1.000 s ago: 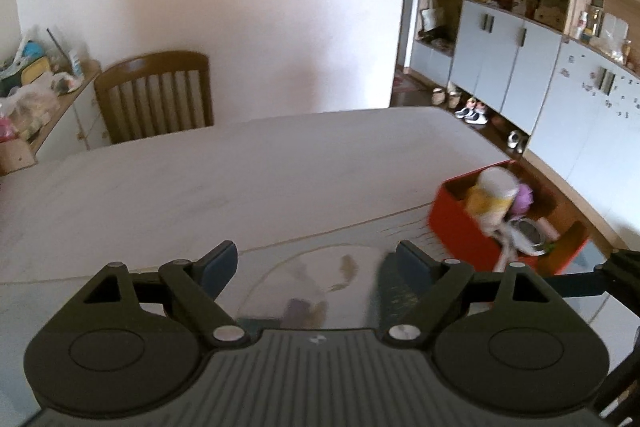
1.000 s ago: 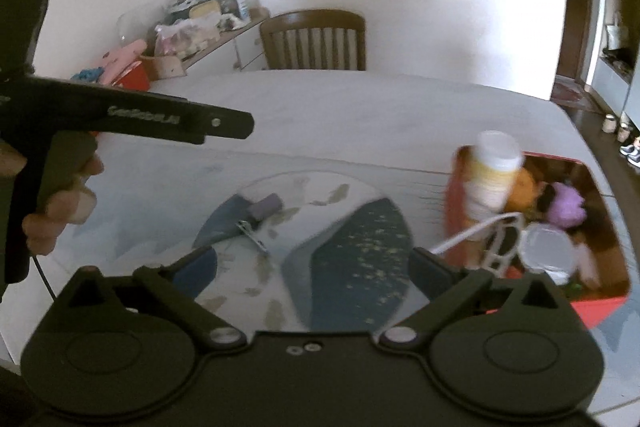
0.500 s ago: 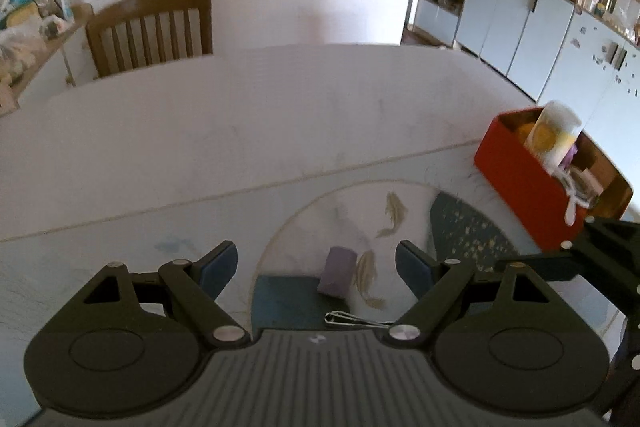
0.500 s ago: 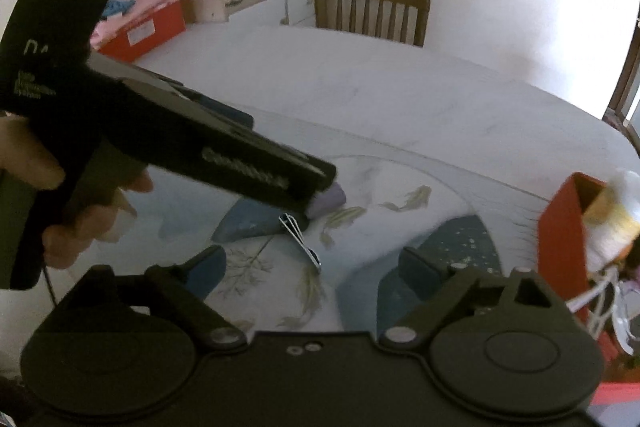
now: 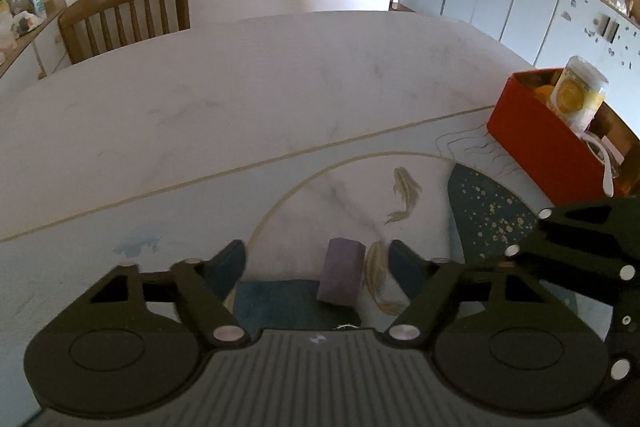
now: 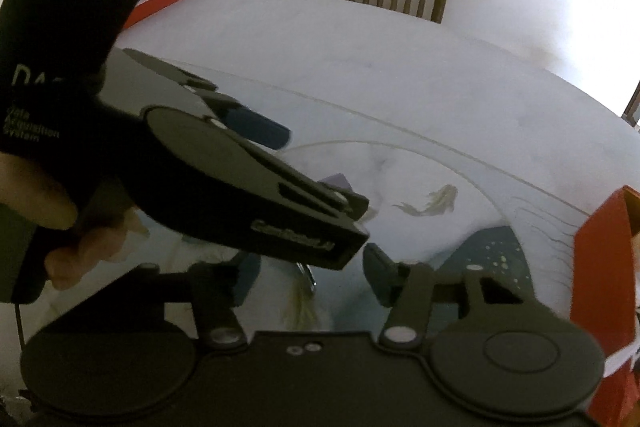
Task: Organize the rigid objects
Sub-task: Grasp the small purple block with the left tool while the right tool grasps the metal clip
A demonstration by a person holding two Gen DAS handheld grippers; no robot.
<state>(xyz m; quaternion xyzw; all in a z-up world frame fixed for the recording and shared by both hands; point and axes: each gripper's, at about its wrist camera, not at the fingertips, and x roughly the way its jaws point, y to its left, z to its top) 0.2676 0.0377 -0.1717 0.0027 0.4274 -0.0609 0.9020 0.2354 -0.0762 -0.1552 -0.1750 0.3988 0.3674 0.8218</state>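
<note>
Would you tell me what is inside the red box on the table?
The red box holds a white-lidded yellow container and a white strap; its wall hides whatever lies lower down.

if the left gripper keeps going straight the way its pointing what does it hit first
Most likely the purple block, lying between the closing jaws of the left gripper, nearer its right finger, not yet gripped. Below it is the table. Depth is uncertain.

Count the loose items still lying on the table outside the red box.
2: a purple block between the left gripper's fingers, and metal nail clippers, mostly hidden, nearer the right gripper. Others may be hidden.
</note>
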